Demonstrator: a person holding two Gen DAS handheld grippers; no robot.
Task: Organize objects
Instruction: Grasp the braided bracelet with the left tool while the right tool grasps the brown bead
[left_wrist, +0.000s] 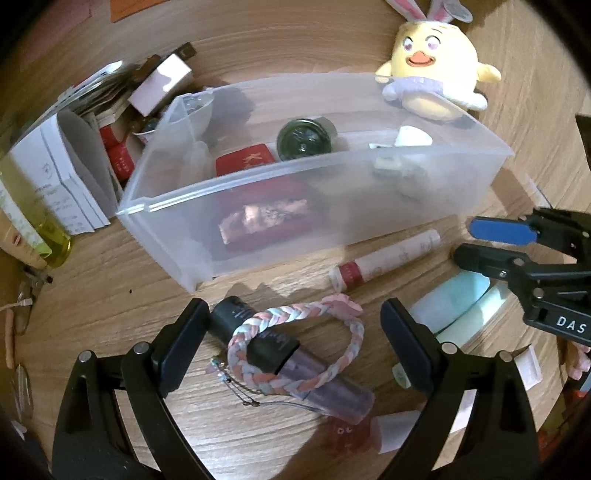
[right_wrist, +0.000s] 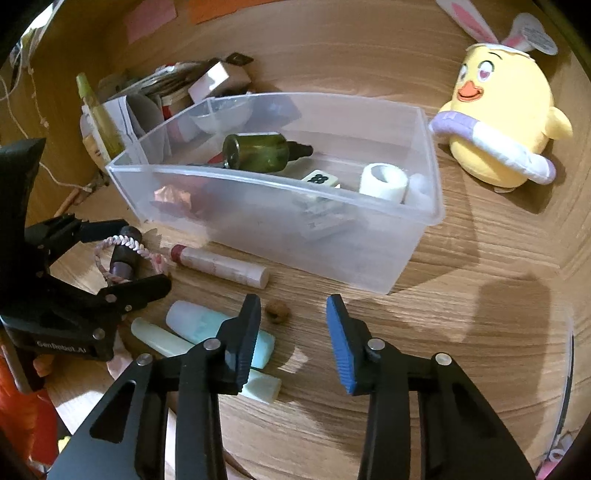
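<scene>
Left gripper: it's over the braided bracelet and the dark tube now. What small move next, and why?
Probably ease the left gripper a little lower and close. Its jaws stand open on either side of the dark tube, which lies on the table with the braided bracelet looped over it, not yet gripped. Both lie outside the clear bin, so closing might lift them together.

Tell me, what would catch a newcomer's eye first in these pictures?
Probably the yellow plush chick with bunny ears, sitting on the wooden table just beyond the far right corner of the clear plastic bin. Inside the bin lies a dark green glass bottle on its side. Nearer the camera, a pink, white and blue braided bracelet is draped over a black-capped purple tube between the open left gripper fingers.
</scene>
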